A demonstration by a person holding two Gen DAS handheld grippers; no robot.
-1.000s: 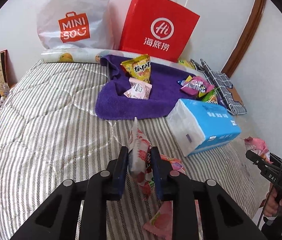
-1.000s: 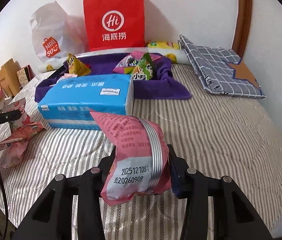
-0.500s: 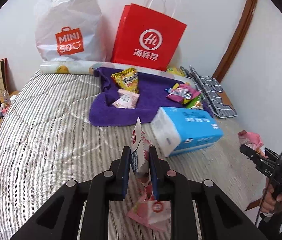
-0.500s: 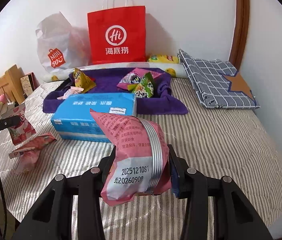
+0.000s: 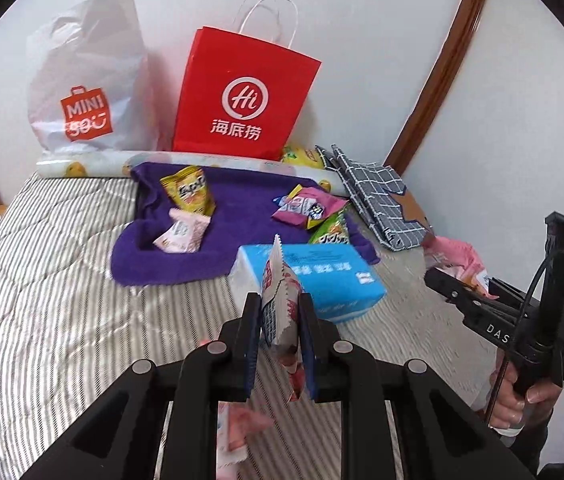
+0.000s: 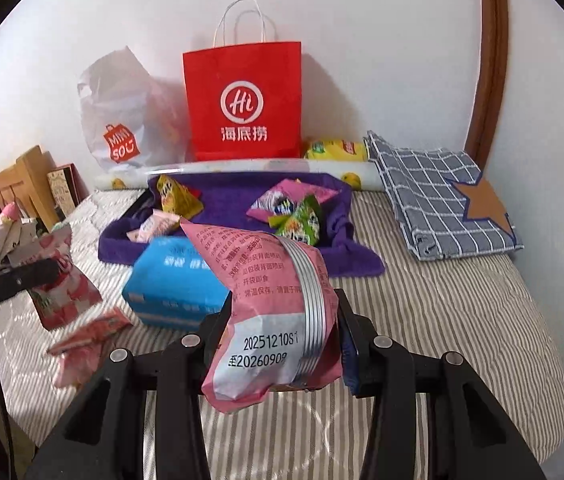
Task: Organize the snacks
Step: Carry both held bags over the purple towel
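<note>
My left gripper (image 5: 280, 301) is shut on a thin pink and white snack packet (image 5: 278, 276), held upright above the striped bed (image 5: 54, 300). In the right wrist view, that same gripper (image 6: 36, 272) hangs at the left with its packet (image 6: 60, 296). My right gripper (image 6: 282, 304) is shut on a puffy pink snack bag (image 6: 270, 320) printed with a date. A purple towel (image 5: 242, 216) farther back holds a yellow pack (image 5: 190, 192), a small pink pack (image 5: 182, 232), a magenta pack (image 5: 306, 208) and a green pack (image 5: 330, 234).
A blue tissue pack (image 6: 170, 280) lies in front of the towel. Loose pink packets (image 6: 86, 340) lie on the bed near the left gripper. A red paper bag (image 6: 242, 104) and a white plastic bag (image 6: 122, 120) stand against the wall. A checked folded cloth (image 6: 442, 196) lies at the right.
Both grippers have risen from the bed, each keeping its packet. The left packet has lifted clear of the loose pink packets below it.
</note>
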